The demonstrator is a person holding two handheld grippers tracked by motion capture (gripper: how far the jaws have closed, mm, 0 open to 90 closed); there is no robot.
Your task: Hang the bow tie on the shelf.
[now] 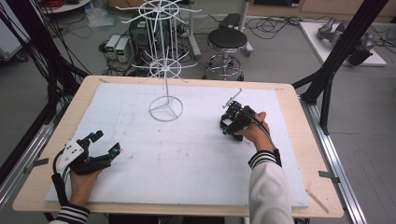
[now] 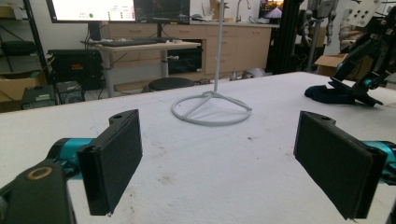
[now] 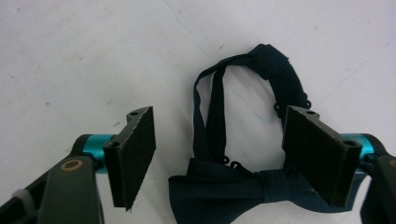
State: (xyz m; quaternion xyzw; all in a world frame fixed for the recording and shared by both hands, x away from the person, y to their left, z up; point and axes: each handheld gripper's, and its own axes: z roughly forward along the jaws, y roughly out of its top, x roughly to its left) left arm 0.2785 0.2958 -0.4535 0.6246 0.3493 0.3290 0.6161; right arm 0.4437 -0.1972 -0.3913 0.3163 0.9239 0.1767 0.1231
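Straddling dark navy fabric bow tie [image 3: 243, 186] with right claw [image 3: 233, 158].
Pads unclenched, not yet pressing, positioned for pickup; left claw [image 2: 219, 158] rests released, clear of white wire stand [image 2: 211, 108].

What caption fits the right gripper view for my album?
Right gripper poised over a dark bow tie lying on the white table, jaws apart on either side of it.

Navy bow tie [image 3: 261, 182] – white (scuffed) board [image 1: 196, 154].
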